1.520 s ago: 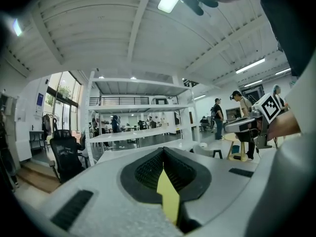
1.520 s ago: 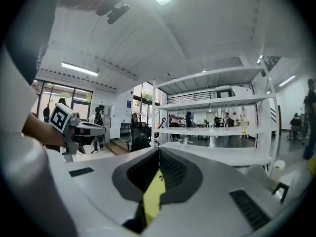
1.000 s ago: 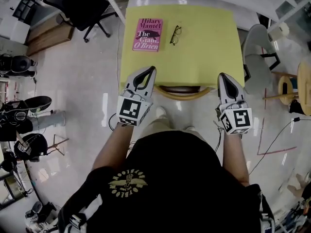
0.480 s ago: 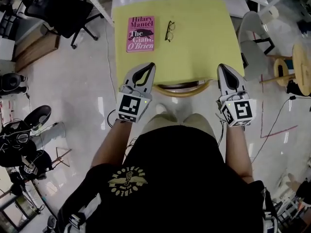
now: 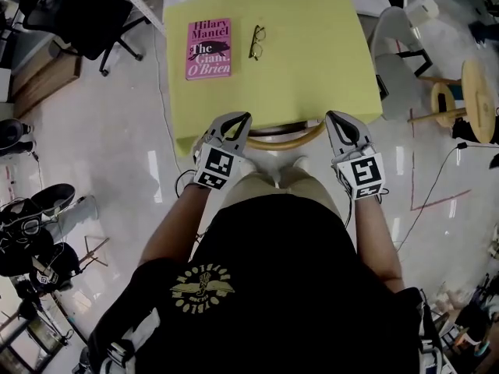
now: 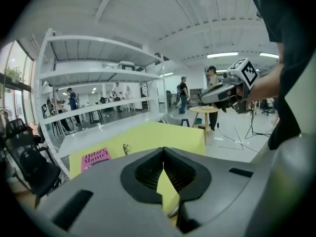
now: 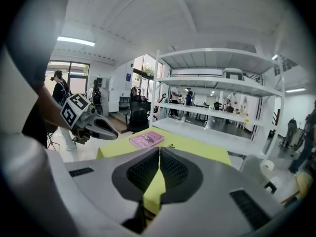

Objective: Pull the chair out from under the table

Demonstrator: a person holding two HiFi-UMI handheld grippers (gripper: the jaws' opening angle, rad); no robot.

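A wooden chair's curved back rail shows at the near edge of the yellow table, its seat tucked under the top. My left gripper hangs shut and empty by the rail's left end. At the rail's right end my right gripper is shut too, holding nothing. Whether either touches the rail I cannot tell. In the left gripper view the closed jaws point over the table; in the right gripper view the closed jaws do the same, with the left gripper at the left.
A pink book and a pair of glasses lie on the table's far left. A black office chair stands far left, a white chair and wooden stool at the right. Cables run over the floor.
Both grippers have dropped and moved inward, from over the table's near corners down to the ends of the chair's back rail. The jaws stayed shut.
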